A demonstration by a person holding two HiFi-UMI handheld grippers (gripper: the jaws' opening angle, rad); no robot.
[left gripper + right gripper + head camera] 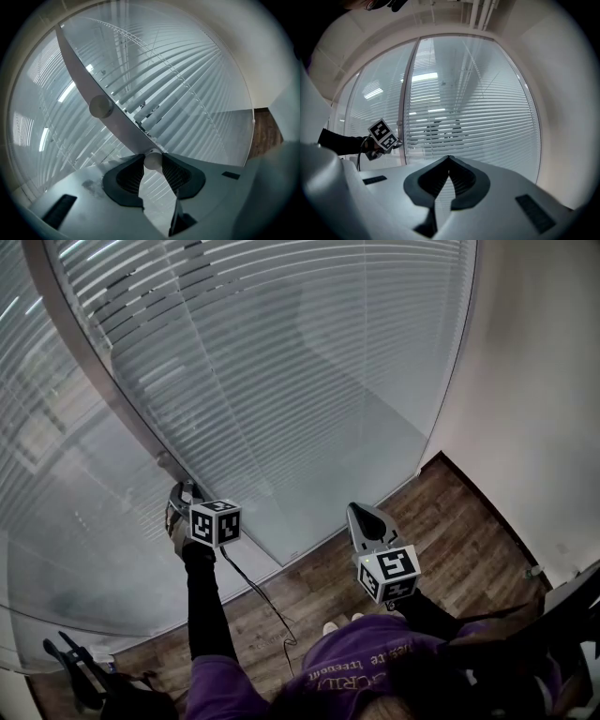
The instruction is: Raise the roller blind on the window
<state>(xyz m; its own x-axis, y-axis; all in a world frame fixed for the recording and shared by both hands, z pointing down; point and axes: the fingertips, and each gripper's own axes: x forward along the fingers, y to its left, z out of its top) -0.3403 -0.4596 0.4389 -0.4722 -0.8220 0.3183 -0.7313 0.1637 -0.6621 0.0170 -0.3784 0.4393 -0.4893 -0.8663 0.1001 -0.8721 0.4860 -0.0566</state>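
Jaws of the left gripper (183,491) pinch the lower white knob (152,161) on the window frame (93,89). The right gripper (449,161) hangs back, jaws pressed together on nothing. The blind (281,381) hangs lowered behind glass. Best bet: keep the pinch square and work the knob steadily, no slipping.

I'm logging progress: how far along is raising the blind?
Done: the left gripper is clamped on the lower knob on the window frame. In hand: that grip, ready to work the knob. Left: the blind hangs down, slats covering the glass. The right gripper is shut, empty.
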